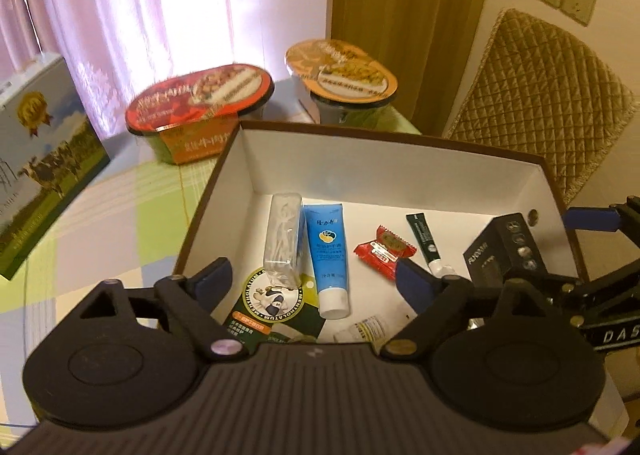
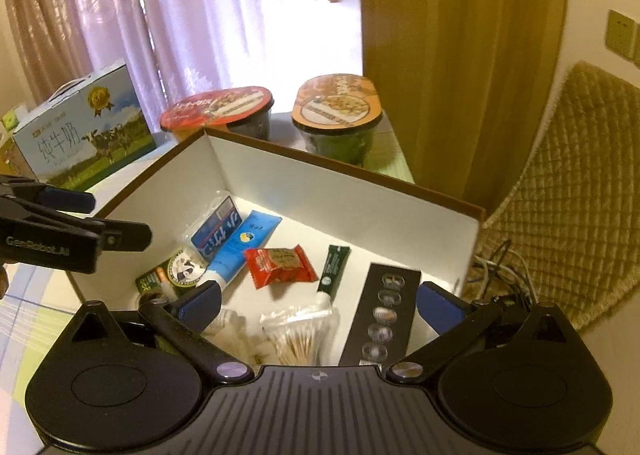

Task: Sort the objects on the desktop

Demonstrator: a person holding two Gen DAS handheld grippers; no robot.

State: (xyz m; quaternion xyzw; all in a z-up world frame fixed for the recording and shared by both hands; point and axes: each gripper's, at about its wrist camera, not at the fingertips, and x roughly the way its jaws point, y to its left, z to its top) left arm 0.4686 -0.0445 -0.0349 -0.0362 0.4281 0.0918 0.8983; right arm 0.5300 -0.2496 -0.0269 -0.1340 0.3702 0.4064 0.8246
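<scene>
The box [image 1: 400, 171], white inside with a brown rim, sits on the checked tablecloth [image 1: 120, 215] directly below and ahead of both grippers, and it already holds the small desktop things: a blue tube [image 1: 326, 255] lying with its white cap toward the near wall, a clear plastic case [image 1: 282, 239] just beside it on the left, a red candy wrapper [image 1: 385, 249] near the middle, a slim dark green tube [image 1: 425, 243] to its right, and a black carton [image 1: 506, 247] leaning by the right wall. In the right wrist view a bag of cotton swabs [image 2: 294, 335] lies nearest that gripper, close against the near wall. The blue tube's long axis runs roughly away from the cameras, tilted a little across the floor of the box. The left gripper [image 1: 316, 279] hangs over the box's left half with its fingers spread wide and nothing between them; the right gripper [image 2: 320, 299] hangs over the right half, likewise wide and empty. Beyond the far wall stand two sealed noodle bowls, a red one [image 1: 200, 103] and an orange one [image 1: 342, 71], with a milk carton [image 1: 36, 175] well off to the left. Judging by position, the left gripper is nearer the red bowl and the milk carton, the right nearer the orange bowl.
</scene>
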